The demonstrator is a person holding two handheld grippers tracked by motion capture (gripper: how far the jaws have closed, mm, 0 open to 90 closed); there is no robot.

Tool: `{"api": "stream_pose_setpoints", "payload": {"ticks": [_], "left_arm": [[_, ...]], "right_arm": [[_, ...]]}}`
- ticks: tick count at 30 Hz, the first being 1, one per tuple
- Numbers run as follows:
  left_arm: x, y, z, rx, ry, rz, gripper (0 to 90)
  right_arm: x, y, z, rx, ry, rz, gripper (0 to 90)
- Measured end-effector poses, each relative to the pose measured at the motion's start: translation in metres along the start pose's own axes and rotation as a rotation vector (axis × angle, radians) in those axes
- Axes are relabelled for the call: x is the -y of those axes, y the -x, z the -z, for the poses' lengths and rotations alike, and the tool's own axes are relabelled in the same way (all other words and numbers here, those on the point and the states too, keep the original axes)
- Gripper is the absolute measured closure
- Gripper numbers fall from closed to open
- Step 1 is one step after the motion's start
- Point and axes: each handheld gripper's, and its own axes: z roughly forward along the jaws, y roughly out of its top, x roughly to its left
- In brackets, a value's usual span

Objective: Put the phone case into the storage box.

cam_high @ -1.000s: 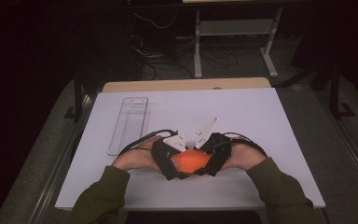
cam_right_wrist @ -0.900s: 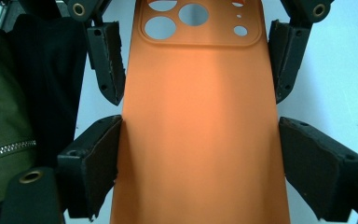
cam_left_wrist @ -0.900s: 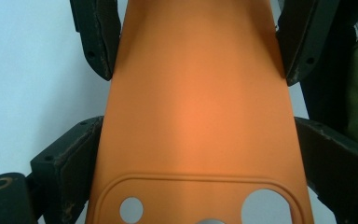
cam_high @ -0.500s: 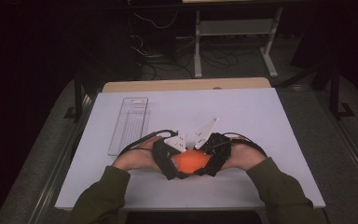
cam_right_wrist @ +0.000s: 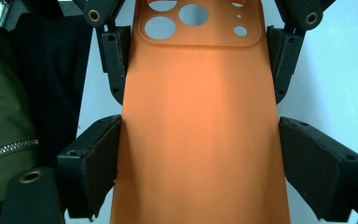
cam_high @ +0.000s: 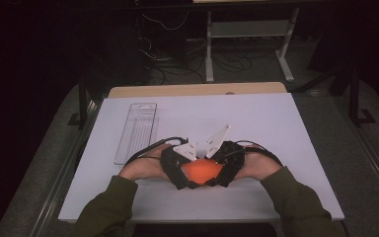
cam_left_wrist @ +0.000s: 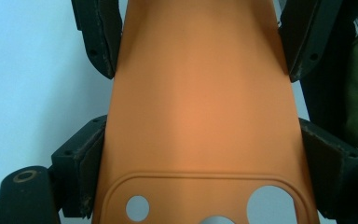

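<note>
**Both grippers clamped on the orange phone case**

So we're looking at an orange phone case (cam_left_wrist: 200, 107), the soft silicone kind by the look of it, with the camera cutout panel at one end. It's sitting low over the near middle of the white table (cam_high: 296, 123), pinched between our two tools. We can't tell whether it's resting on the table or hovering just above.

The left gripper (cam_left_wrist: 200, 172) is gripping the case by its long edges at the camera-cutout end, jaws pressed in against both sides. The right gripper (cam_right_wrist: 200, 154) is doing the same from the opposite end, its jaws squeezing the plain end of the case, and we're seeing the other tool's jaws farther up near the cutouts. So both are clenched on the same case, facing each other, hands close together in the high view.

Our read is that we're in the middle of a two-handed hold, maybe flexing or stretching the case, or getting ready to hand it from one tool to the other. No phone is showing anywhere, so fitting it onto something isn't looking likely right now.

Off to the left and farther back, well apart from the hands, a clear plastic tray (cam_high: 137, 131) is lying on the table. If that's where the case is going, the next move is calling for one gripper to let go cleanly while the other keeps squeezing, since soft silicone could easily buckle or slip.
</note>
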Motion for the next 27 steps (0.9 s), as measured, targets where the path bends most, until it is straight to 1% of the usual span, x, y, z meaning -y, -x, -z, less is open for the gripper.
{"api": "stream_pose_setpoints", "payload": {"ticks": [1,3,7,8,10,13,14,15,17,18,20,22,23,26,27], "left_arm": [[-0.0001,-0.0001,0.0005,-0.002,-0.001,-0.003,14.0],[-0.0001,0.0004,0.0006,0.001,0.003,0.008,14.4],[-0.0002,0.0007,0.0005,0.005,0.008,0.012,15.0],[-0.0003,0.0010,0.0005,0.005,0.008,0.012,15.2],[-0.0007,0.0015,0.0006,0.002,0.011,0.007,15.3],[-0.0014,0.0020,0.0010,0.002,0.012,0.002,15.4],[-0.0017,0.0019,0.0010,0.002,0.011,-0.004,15.4],[-0.0017,0.0028,0.0005,0.002,0.013,0.004,15.4],[-0.0022,0.0021,0.0005,0.003,0.007,-0.005,15.5],[-0.0025,0.0021,0.0004,-0.001,0.009,-0.009,15.4],[-0.0027,0.0021,0.0006,-0.002,0.013,-0.003,15.5],[-0.0024,0.0026,0.0007,0.003,0.016,0.011,15.5],[-0.0023,0.0025,0.0008,0.000,0.015,0.010,15.5],[-0.0022,0.0017,0.0011,-0.003,0.012,0.006,15.5],[-0.0022,0.0016,0.0012,-0.003,0.011,0.005,15.5]], "right_arm": [[-0.0001,-0.0001,-0.0001,0.000,0.000,0.000,15.3],[0.0001,0.0001,0.0003,0.001,0.003,0.000,15.2],[0.0004,0.0004,0.0007,-0.001,0.003,0.003,15.1],[0.0004,-0.0003,0.0010,-0.004,-0.001,-0.003,15.1],[0.0008,-0.0005,0.0003,-0.013,0.007,-0.005,15.0],[0.0008,-0.0016,0.0021,0.002,0.003,-0.003,14.9],[0.0012,-0.0021,0.0023,0.001,0.006,-0.007,14.9],[0.0015,-0.0027,0.0022,-0.001,0.007,-0.011,14.9],[0.0023,-0.0033,0.0014,-0.001,0.019,-0.006,14.7],[0.0026,-0.0041,0.0017,0.003,0.016,-0.011,14.5],[0.0031,-0.0049,0.0017,0.014,0.021,-0.015,12.9],[0.0033,-0.0053,0.0013,0.009,0.026,-0.021,12.0],[0.0033,-0.0055,0.0012,0.010,0.027,-0.022,11.2],[0.0033,-0.0053,0.0005,0.010,0.036,-0.032,4.7],[0.0033,-0.0049,0.0005,0.018,0.038,-0.031,2.5]]}}
